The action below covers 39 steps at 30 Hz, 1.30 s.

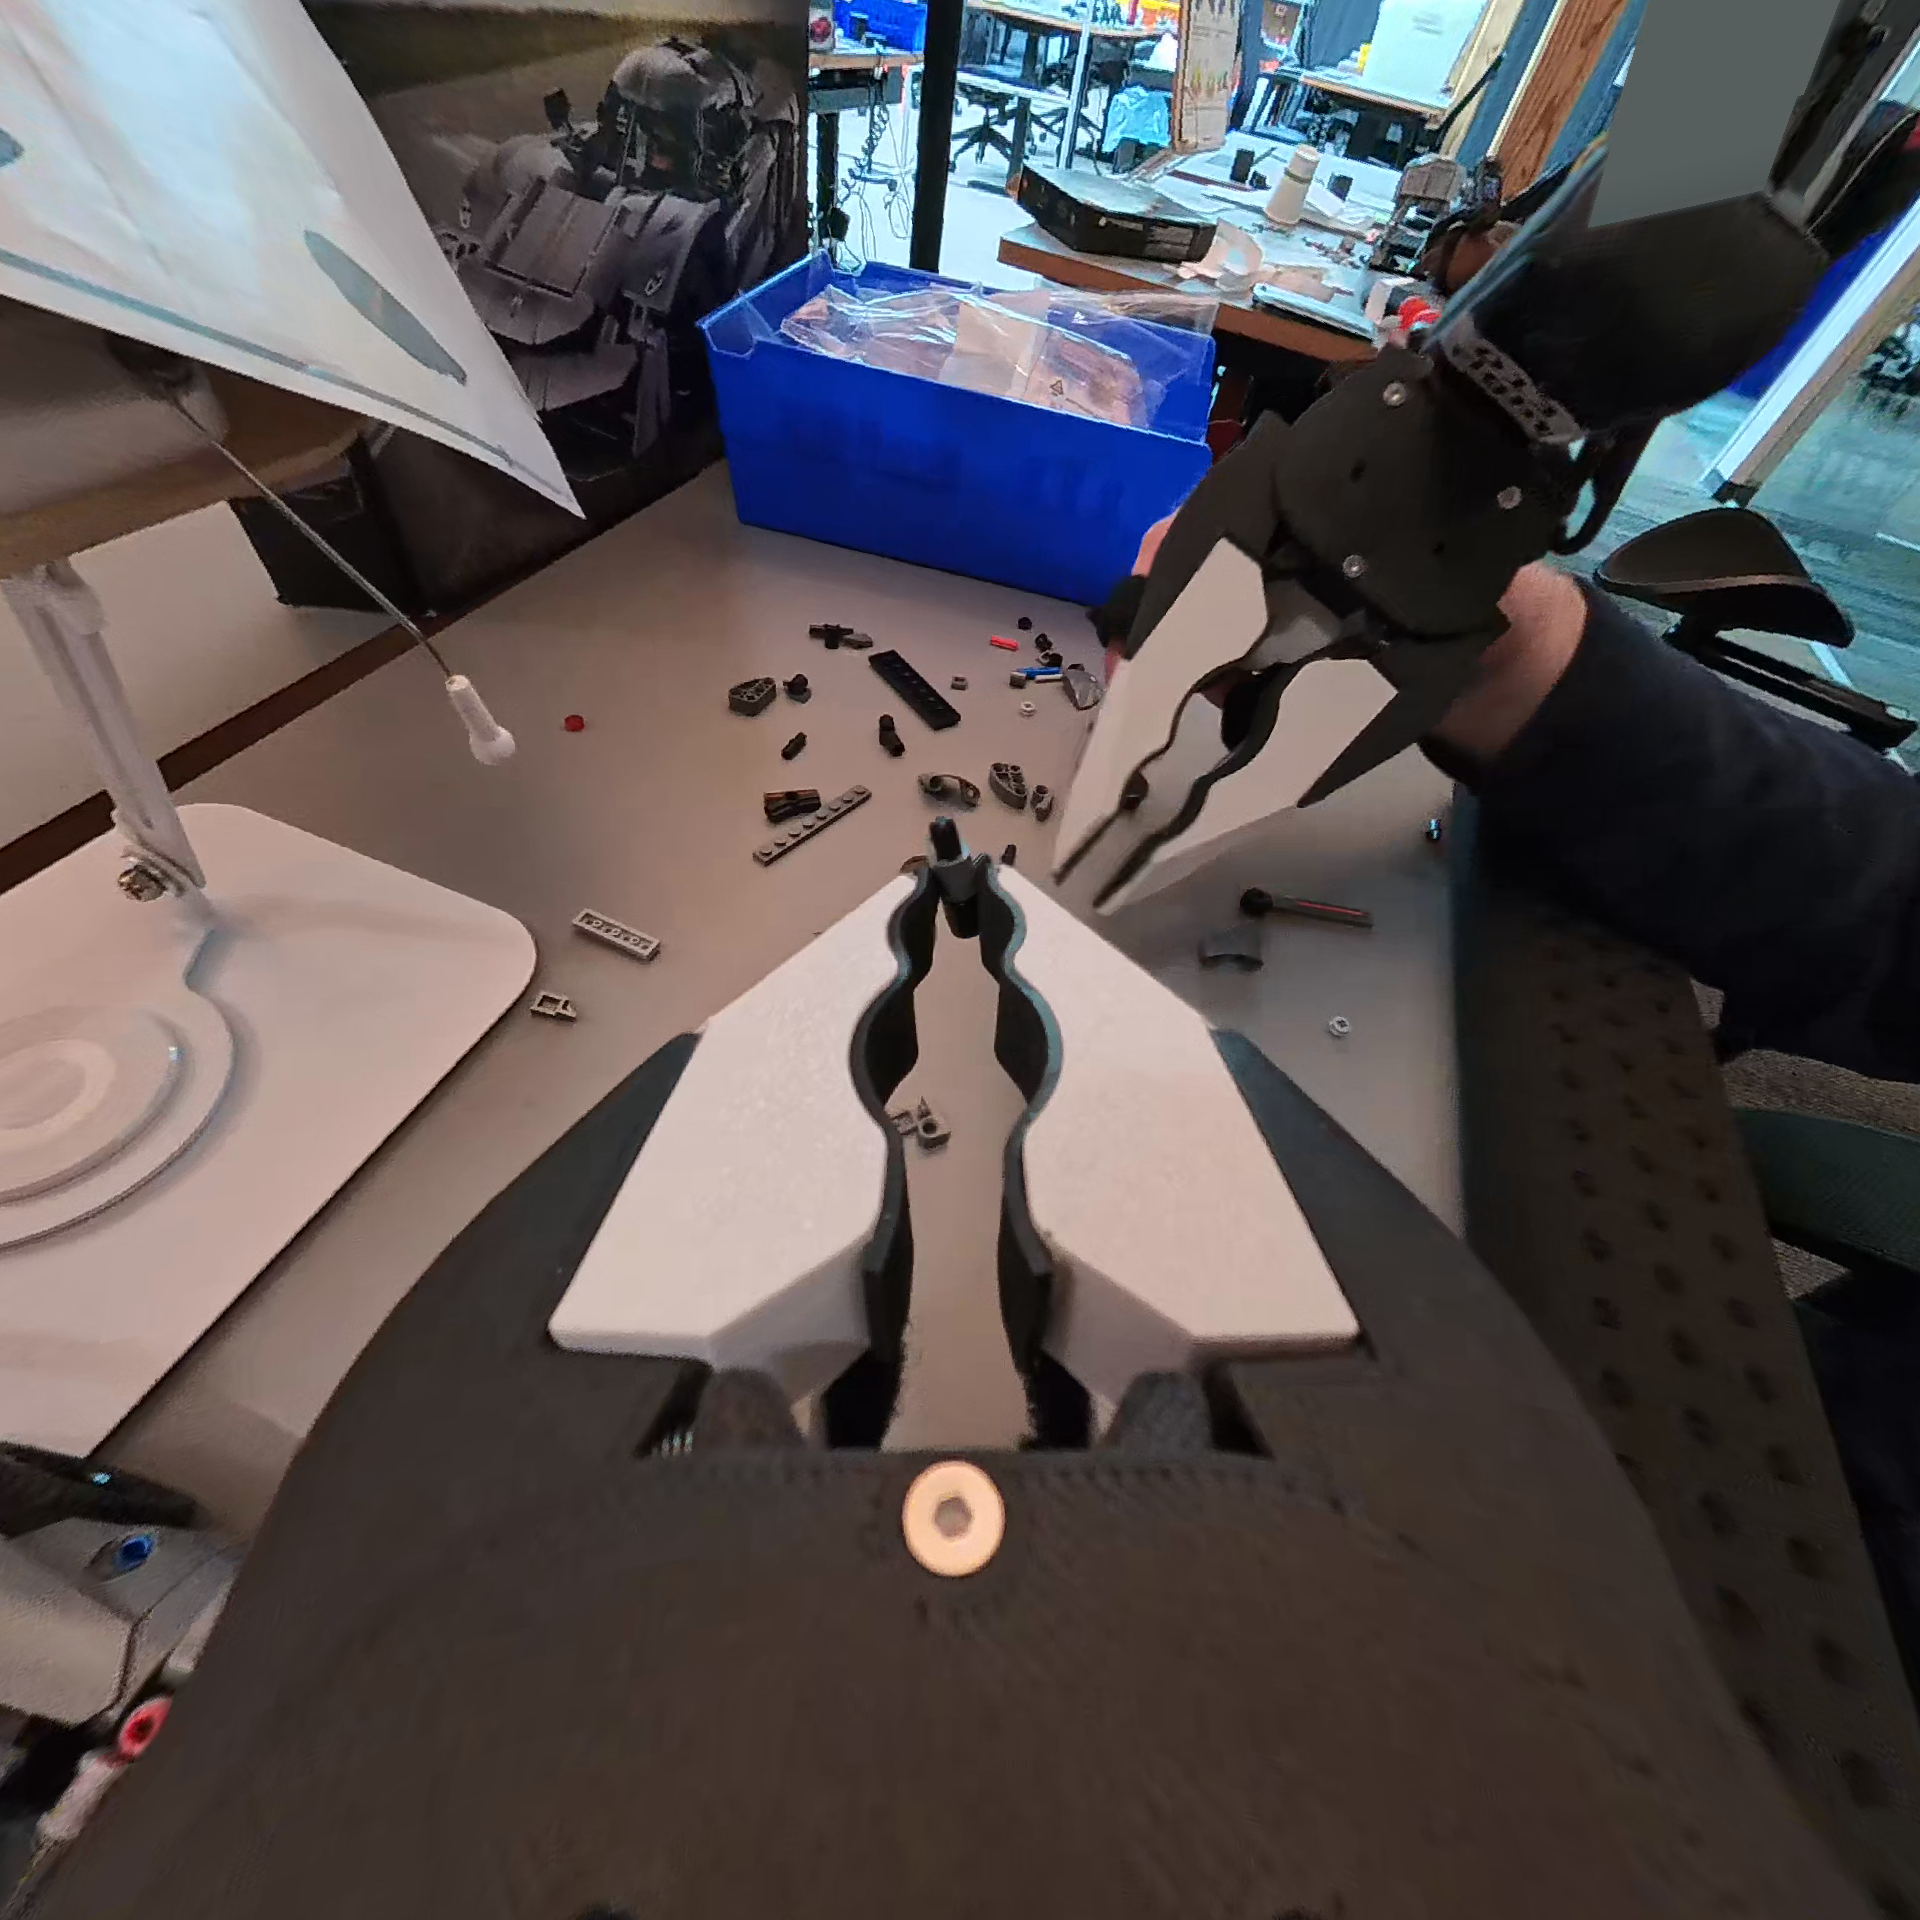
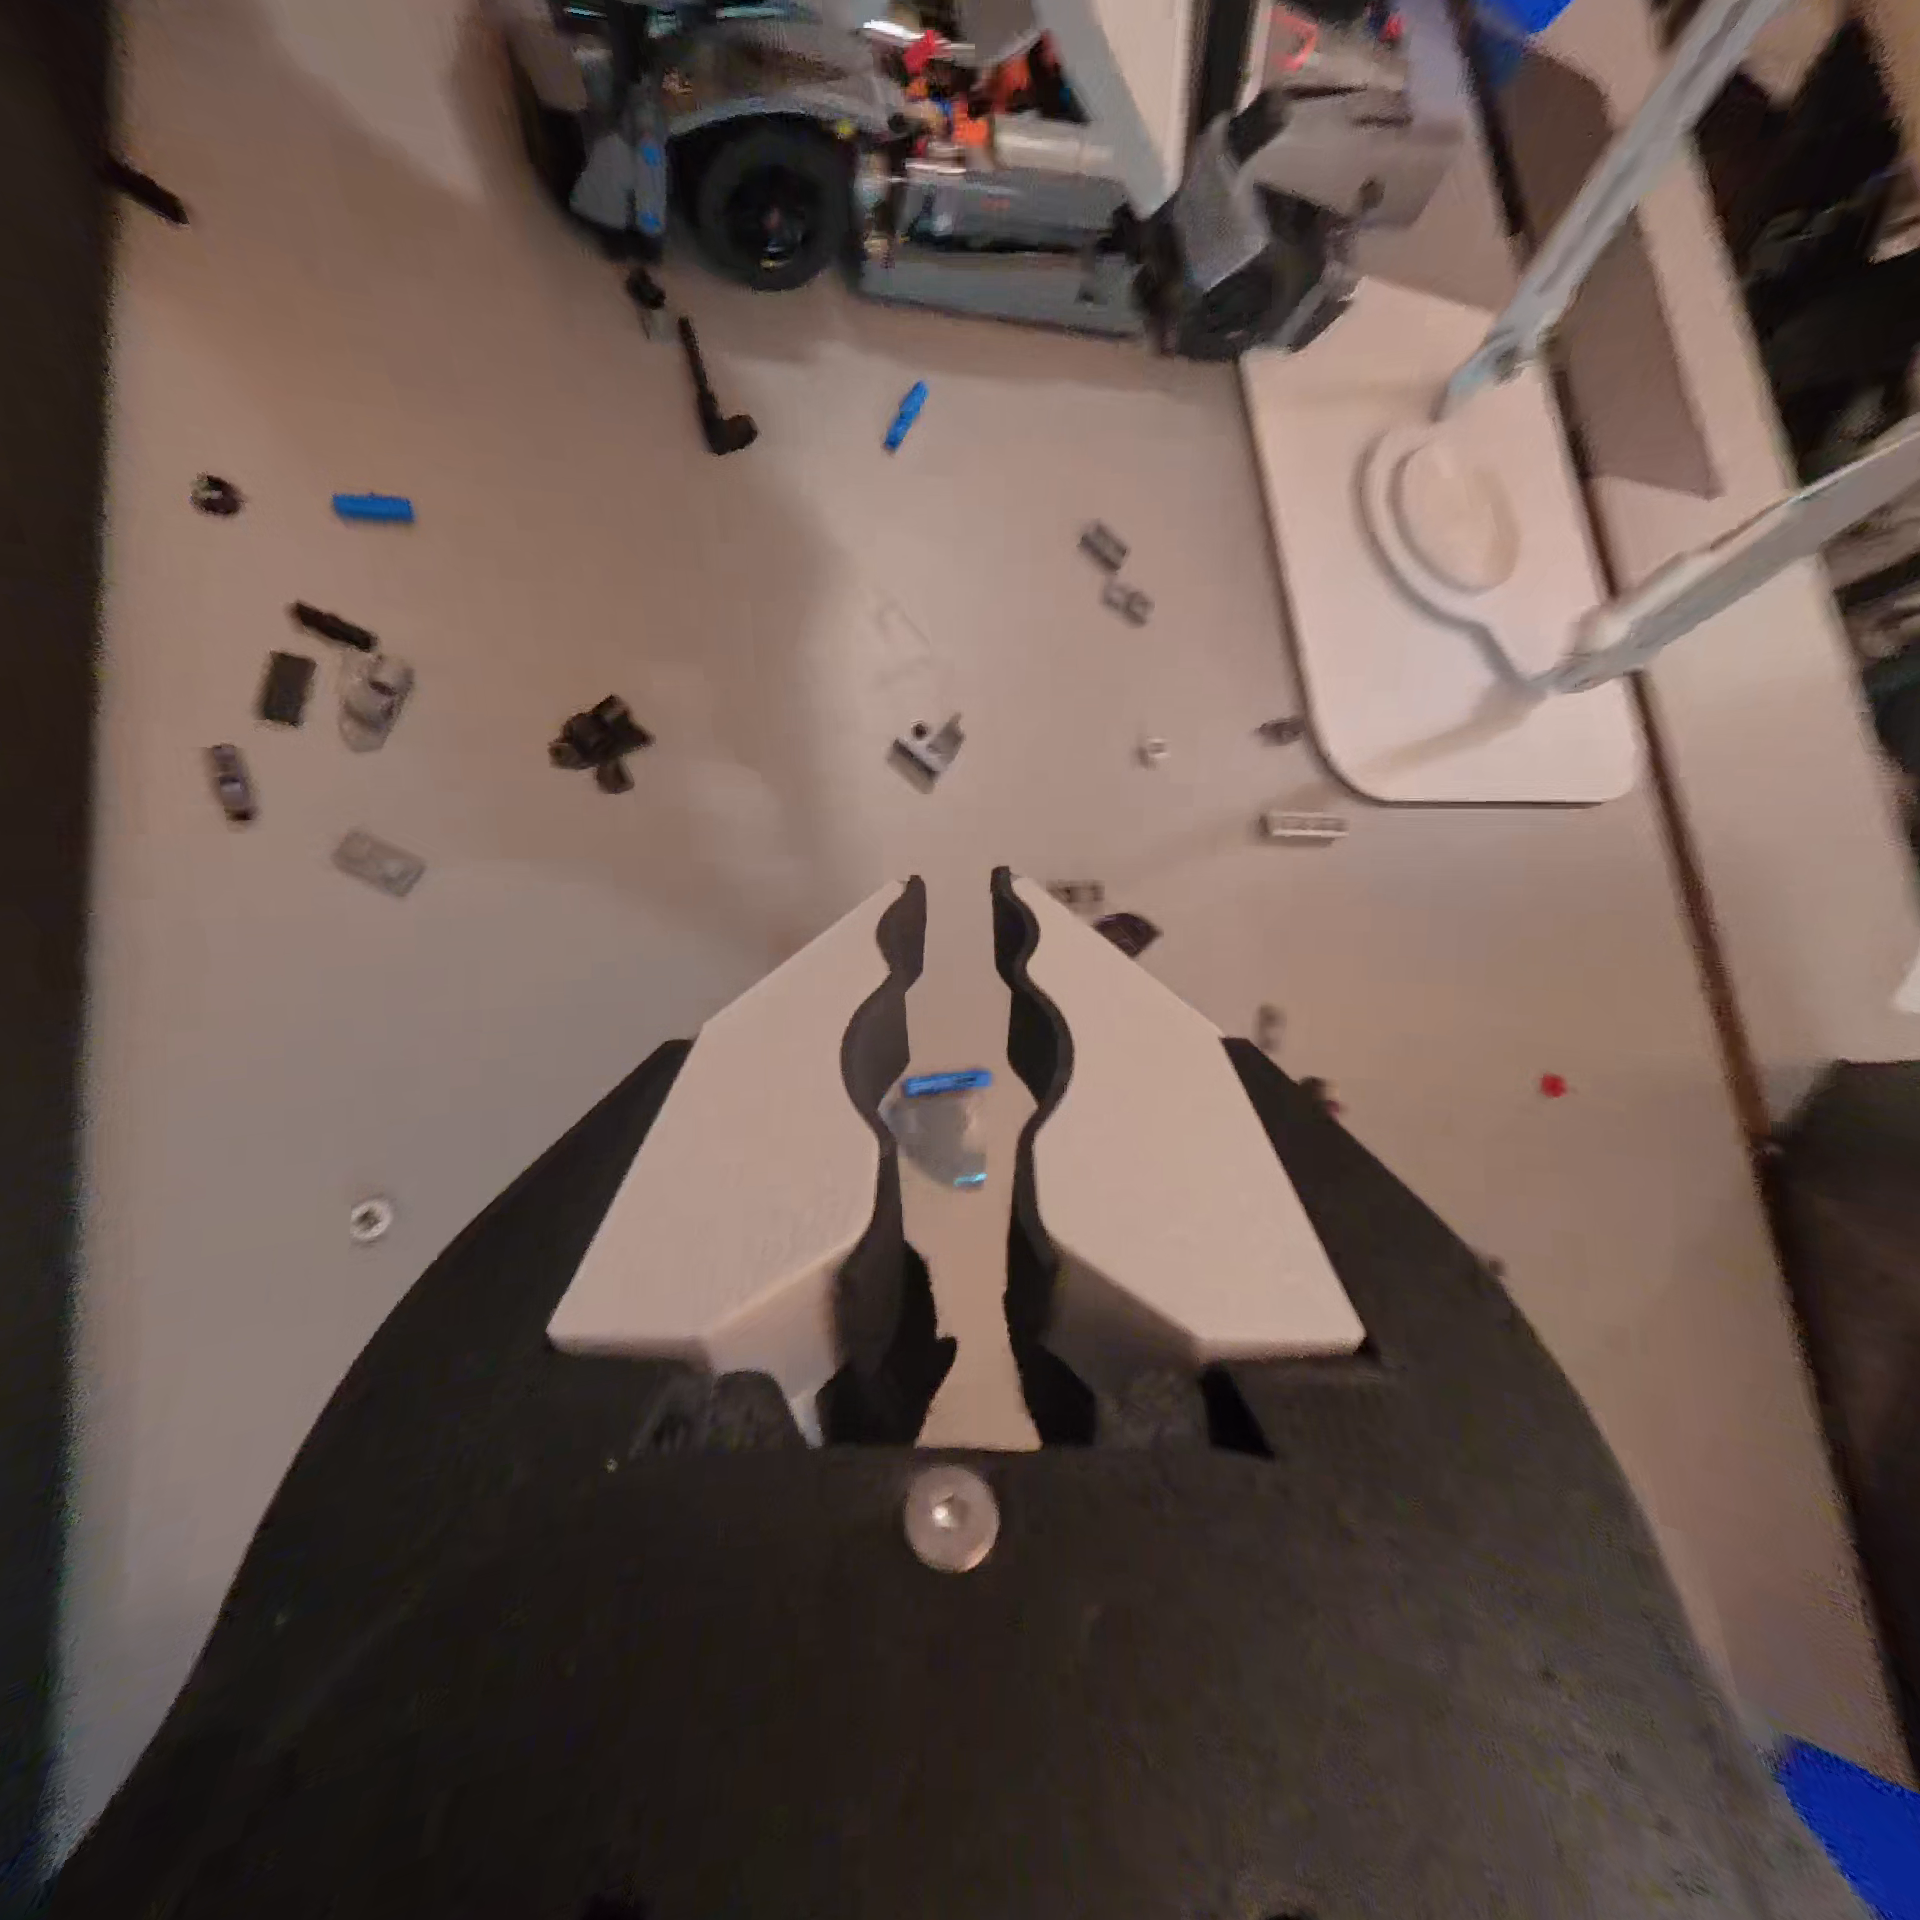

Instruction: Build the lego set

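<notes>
Grey table fills both views, scattered with loose lego pieces, and behind it a workshop with other benches shows in the upper part of the left wrist view. At upper centre of that view stands a blue bin with clear bags in it, and at the left edge the white base of a stand that carries a sheet of paper.

My left gripper sits at frame centre with its jaws drawn narrow on a small dark pin piece, pinched right at the tips. My right gripper shows at the right of the same view, tips pointing down toward the table, just beside the left one. In its own view the right gripper has its jaws set narrow with a clear gap and nothing between the tips; a short blue pin and a clear curved piece lie on the table below the gap. The partly built lego car stands at the top of the right wrist view, well apart from both grippers.

I judge I am in a part-picking step: one pin in hand, its mate not yet taken. Next I would lower the right gripper over the blue pin, close on it squarely, then bring the two pieces together in line. Blur in the right view makes small parts hard to tell apart.
</notes>
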Each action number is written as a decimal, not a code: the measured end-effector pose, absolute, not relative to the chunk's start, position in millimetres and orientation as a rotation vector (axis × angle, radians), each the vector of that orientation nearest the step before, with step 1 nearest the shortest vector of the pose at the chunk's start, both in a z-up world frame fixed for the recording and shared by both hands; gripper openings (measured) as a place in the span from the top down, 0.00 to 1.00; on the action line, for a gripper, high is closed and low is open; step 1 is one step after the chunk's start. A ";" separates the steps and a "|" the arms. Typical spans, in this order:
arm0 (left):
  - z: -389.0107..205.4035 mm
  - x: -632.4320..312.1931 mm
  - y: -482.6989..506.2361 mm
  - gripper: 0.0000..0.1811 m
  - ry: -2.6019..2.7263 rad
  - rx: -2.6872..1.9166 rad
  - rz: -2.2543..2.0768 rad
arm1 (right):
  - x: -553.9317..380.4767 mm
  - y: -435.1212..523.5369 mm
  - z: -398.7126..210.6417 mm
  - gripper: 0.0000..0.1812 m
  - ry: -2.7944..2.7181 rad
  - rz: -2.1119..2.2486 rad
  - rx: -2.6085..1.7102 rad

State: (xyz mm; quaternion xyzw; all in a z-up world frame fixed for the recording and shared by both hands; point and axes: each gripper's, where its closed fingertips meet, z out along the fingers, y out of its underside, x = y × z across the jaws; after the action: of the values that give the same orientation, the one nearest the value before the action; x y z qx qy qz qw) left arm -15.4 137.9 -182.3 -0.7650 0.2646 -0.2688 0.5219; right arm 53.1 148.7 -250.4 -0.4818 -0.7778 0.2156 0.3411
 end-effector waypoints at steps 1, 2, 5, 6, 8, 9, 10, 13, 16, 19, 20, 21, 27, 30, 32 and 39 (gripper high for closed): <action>-181.4 -16.7 137.9 0.97 0.632 -1.829 -0.639 | 56.4 143.9 -255.2 0.94 -2.057 0.612 -1.272; -180.2 -17.6 137.9 0.97 0.627 -1.826 -0.643 | 59.0 140.9 -261.1 0.93 -2.088 0.638 -1.289; -181.9 -18.9 138.7 0.97 0.616 -1.838 -0.651 | 64.7 136.0 -285.7 0.94 -2.206 0.597 -1.297; -183.1 -18.3 139.0 0.97 0.617 -1.839 -0.655 | 65.2 135.1 -292.9 0.94 -2.233 0.583 -1.306; -185.9 -17.2 139.8 0.97 0.617 -1.846 -0.660 | 67.1 132.0 -304.9 0.95 -2.288 0.568 -1.324; -187.2 -16.6 140.0 0.97 0.620 -1.850 -0.659 | 67.9 132.5 -309.3 0.95 -2.302 0.559 -1.335; -188.0 -16.4 140.2 0.97 0.622 -1.852 -0.657 | 68.5 133.5 -312.7 0.95 -2.310 0.550 -1.349; -187.7 -15.3 139.9 0.97 0.625 -1.849 -0.663 | 68.7 132.4 -317.3 0.96 -2.329 0.551 -1.353; -188.9 -13.8 139.8 0.97 0.630 -1.851 -0.664 | 68.1 131.5 -317.5 0.96 -2.331 0.552 -1.353; -192.0 -11.5 139.7 0.97 0.639 -1.859 -0.666 | 67.8 129.7 -317.3 0.96 -2.330 0.578 -1.370; -192.7 -10.6 139.7 0.97 0.642 -1.861 -0.666 | 67.5 128.5 -317.3 0.96 -2.327 0.593 -1.380; -193.5 -10.0 139.7 0.97 0.644 -1.865 -0.666 | 67.5 127.0 -317.0 0.94 -2.326 0.611 -1.391; -194.0 -8.9 139.1 0.97 0.650 -1.867 -0.668 | 74.7 126.4 -316.8 0.88 -2.331 0.660 -1.471; -194.9 -9.0 139.3 0.97 0.651 -1.871 -0.668 | 76.8 123.5 -318.3 0.90 -2.357 0.655 -1.459; -195.7 -8.7 139.2 0.97 0.652 -1.874 -0.668 | 77.8 120.9 -318.4 0.91 -2.369 0.663 -1.456; -196.5 -8.1 139.3 0.97 0.657 -1.875 -0.665 | 75.7 120.0 -314.8 0.93 -2.362 0.672 -1.419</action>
State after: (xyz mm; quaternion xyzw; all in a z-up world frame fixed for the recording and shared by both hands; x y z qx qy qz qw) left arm -8.1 139.3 -196.5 -0.7753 0.2715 -0.2751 0.4995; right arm 75.7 120.0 -314.8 -0.4945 -0.8231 0.2342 0.1520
